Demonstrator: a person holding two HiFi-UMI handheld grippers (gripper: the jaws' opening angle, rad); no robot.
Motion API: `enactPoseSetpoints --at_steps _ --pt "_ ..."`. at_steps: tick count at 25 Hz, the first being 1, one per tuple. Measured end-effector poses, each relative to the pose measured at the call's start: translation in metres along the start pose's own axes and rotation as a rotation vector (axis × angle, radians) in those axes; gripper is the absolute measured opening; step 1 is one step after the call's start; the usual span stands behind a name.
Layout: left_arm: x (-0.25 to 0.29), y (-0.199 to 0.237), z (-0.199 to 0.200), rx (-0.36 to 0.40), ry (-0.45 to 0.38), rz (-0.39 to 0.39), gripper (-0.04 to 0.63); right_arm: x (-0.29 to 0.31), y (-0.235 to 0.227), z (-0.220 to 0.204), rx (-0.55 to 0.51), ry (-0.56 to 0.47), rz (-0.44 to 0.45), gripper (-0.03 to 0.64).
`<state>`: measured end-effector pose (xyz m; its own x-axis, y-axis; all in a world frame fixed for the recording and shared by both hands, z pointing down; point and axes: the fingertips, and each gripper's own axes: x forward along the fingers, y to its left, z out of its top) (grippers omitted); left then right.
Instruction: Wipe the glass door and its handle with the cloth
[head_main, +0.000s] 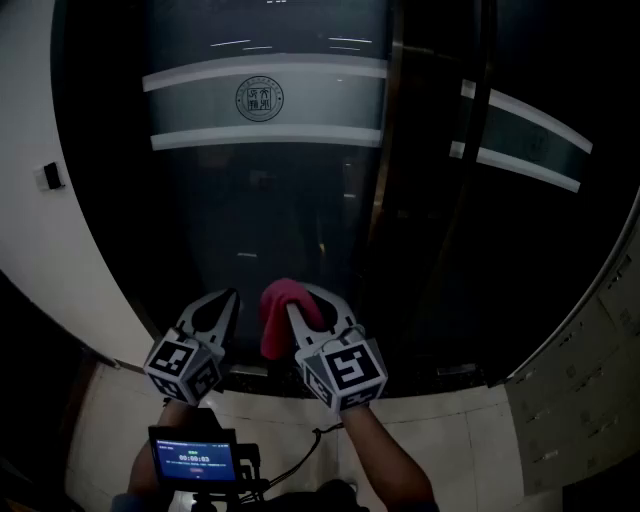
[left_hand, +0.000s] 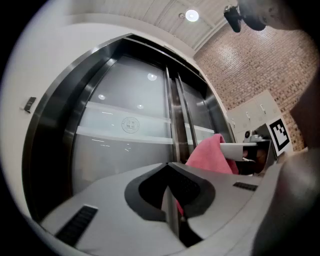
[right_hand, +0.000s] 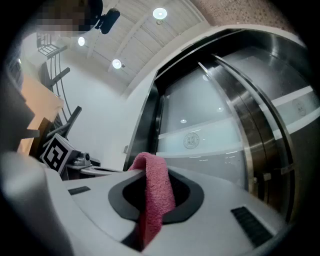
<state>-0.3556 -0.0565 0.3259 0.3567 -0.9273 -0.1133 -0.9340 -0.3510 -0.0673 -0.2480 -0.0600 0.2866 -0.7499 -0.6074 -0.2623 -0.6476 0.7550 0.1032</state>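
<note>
The right gripper (head_main: 315, 308) is clamped on the pink cloth (head_main: 276, 318), low in front of the door (head_main: 270, 210) and seemingly short of the glass, so wiping looks about to begin. The left gripper (head_main: 222, 305) is closed, empty. Next: press the cloth flat on the glass, then work across to the handle (head_main: 384, 150).

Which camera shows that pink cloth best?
The right gripper view: the cloth is close up, clamped in the right gripper. The head view shows it small and dim; the left gripper view, only a corner.
</note>
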Motion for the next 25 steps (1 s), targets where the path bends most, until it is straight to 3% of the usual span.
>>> enactPoseSetpoints --at_steps 7,14,19,25 --pt "0.02 0.086 0.032 -0.042 -0.078 0.052 0.008 0.113 0.017 0.006 -0.023 -0.008 0.074 0.032" --pt "0.074 0.191 0.074 0.072 -0.107 0.108 0.009 0.271 0.028 0.029 -0.054 -0.085 0.22 0.032" --pt "0.11 0.274 0.112 0.081 -0.107 0.169 0.008 0.384 0.026 0.069 -0.035 -0.14 0.294 0.032" --pt "0.135 0.344 0.144 0.122 -0.107 0.181 0.008 0.492 0.031 0.11 -0.07 -0.157 0.333 0.032"
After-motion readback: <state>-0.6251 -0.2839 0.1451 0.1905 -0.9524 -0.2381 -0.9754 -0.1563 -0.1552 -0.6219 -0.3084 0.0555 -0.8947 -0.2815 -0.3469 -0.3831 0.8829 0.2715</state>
